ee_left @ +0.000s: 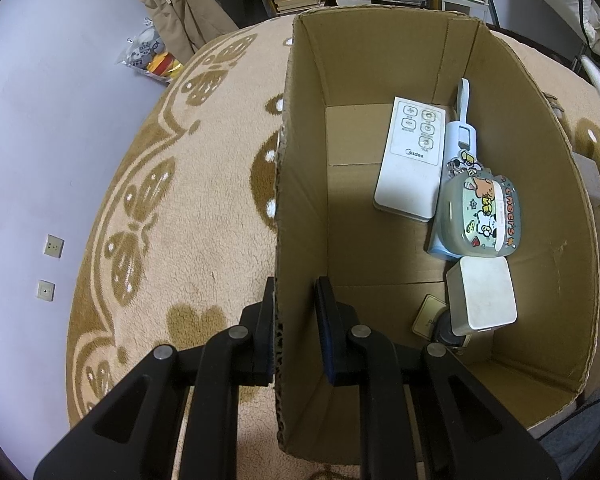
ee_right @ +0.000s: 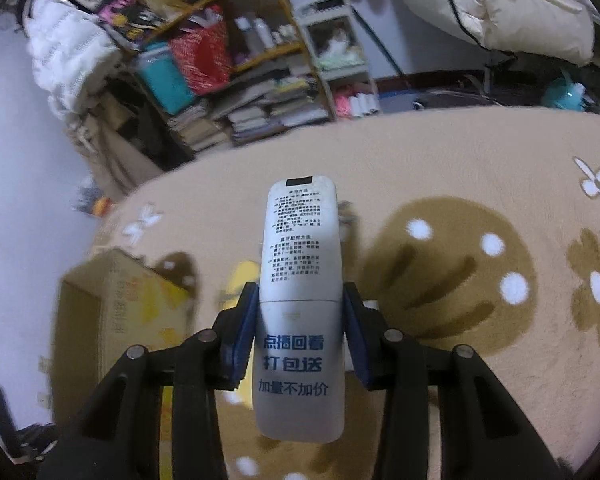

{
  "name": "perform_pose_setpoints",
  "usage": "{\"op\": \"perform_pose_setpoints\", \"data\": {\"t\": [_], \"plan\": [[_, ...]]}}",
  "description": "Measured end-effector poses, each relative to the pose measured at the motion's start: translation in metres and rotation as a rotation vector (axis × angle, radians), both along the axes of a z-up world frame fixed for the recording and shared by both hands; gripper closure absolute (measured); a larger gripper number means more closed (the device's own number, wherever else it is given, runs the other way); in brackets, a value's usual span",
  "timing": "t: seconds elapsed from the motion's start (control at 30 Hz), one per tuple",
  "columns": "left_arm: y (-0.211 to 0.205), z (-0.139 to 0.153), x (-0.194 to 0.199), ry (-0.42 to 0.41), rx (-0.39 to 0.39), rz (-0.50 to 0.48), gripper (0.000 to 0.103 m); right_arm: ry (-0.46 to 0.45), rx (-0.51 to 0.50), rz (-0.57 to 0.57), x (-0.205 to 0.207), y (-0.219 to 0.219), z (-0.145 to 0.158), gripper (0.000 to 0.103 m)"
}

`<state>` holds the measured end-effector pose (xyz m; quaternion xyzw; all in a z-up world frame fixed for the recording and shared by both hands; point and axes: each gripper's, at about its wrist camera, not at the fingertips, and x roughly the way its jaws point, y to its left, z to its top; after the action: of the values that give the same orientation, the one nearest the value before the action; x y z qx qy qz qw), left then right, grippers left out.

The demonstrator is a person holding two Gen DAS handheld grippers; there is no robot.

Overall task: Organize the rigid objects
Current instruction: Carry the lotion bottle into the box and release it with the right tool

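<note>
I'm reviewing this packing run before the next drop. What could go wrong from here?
1. The right gripper pinches the white remote near its lower half; the long front end overhangs, so it might pivot or slip.
2. The left gripper only straddles the cardboard box wall, so the box may shift or tip.
3. The Midea remote and cartoon case crowd one side; a drop could knock them.

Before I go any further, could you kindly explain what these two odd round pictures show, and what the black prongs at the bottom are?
The prongs are handheld two-finger grippers, one per hand, each carrying a wide-angle camera looking along its fingers.

The left gripper straddles the wall of a cardboard box on a patterned rug; whether it pinches it is unclear. Inside lie a flat white remote, a cartoon case, a white box and some smaller bits.

The right gripper is closed on a white remote control, printed back facing the camera, above the same rug.
</note>
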<state>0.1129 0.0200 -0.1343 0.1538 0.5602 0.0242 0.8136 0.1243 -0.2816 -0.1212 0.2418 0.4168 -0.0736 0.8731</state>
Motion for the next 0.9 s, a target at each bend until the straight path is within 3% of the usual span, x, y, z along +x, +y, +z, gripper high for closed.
{"op": "perform_pose_setpoints", "data": {"t": [0.37,0.9], "plan": [[0.001,0.0,0.0,-0.001,0.004,-0.003,0.085,-0.138,0.009,0.221,-0.003,0.076,0.044,0.059],[0.0,0.002,0.001,0.0,0.008,-0.005,0.085,-0.166,0.045,0.415,-0.016,0.141,0.04,0.059]]}}
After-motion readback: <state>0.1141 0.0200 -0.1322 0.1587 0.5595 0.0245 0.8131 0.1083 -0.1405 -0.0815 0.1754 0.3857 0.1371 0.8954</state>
